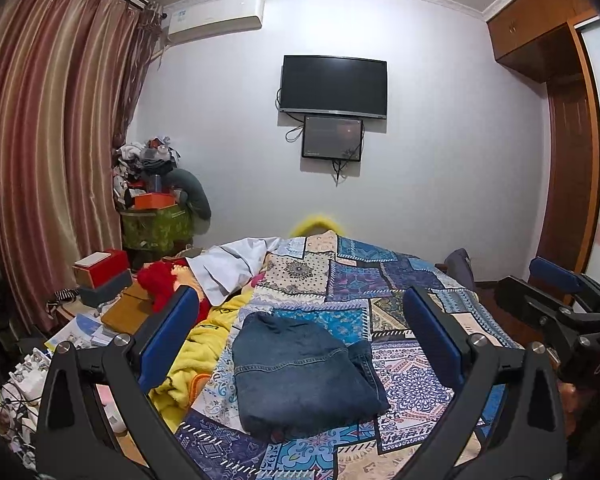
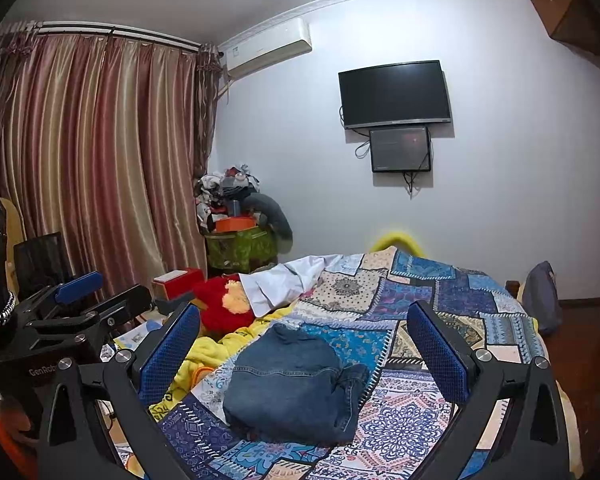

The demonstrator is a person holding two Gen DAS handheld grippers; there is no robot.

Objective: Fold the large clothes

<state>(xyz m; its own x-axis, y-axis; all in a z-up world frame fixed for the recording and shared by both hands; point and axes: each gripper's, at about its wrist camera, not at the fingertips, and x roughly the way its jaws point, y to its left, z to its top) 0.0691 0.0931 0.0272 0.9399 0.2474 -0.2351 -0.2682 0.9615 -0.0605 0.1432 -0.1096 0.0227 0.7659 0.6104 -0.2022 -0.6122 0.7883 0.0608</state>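
A folded blue denim garment [image 1: 304, 372] lies on the patchwork bedspread [image 1: 360, 276]; it also shows in the right wrist view [image 2: 296, 384]. My left gripper [image 1: 300, 316] is open and empty, held above and in front of the denim, apart from it. My right gripper [image 2: 304, 328] is open and empty, also raised above the denim. The right gripper shows at the right edge of the left wrist view [image 1: 556, 292]. The left gripper shows at the left edge of the right wrist view [image 2: 80, 300].
A yellow blanket [image 1: 188, 356], a red plush toy [image 2: 224, 304] and a white garment [image 1: 232, 268] lie at the bed's left. A cluttered side table with a red box [image 1: 100, 268] stands left. Curtains [image 1: 52, 140], a wall TV [image 1: 334, 84], a wooden wardrobe [image 1: 568, 160].
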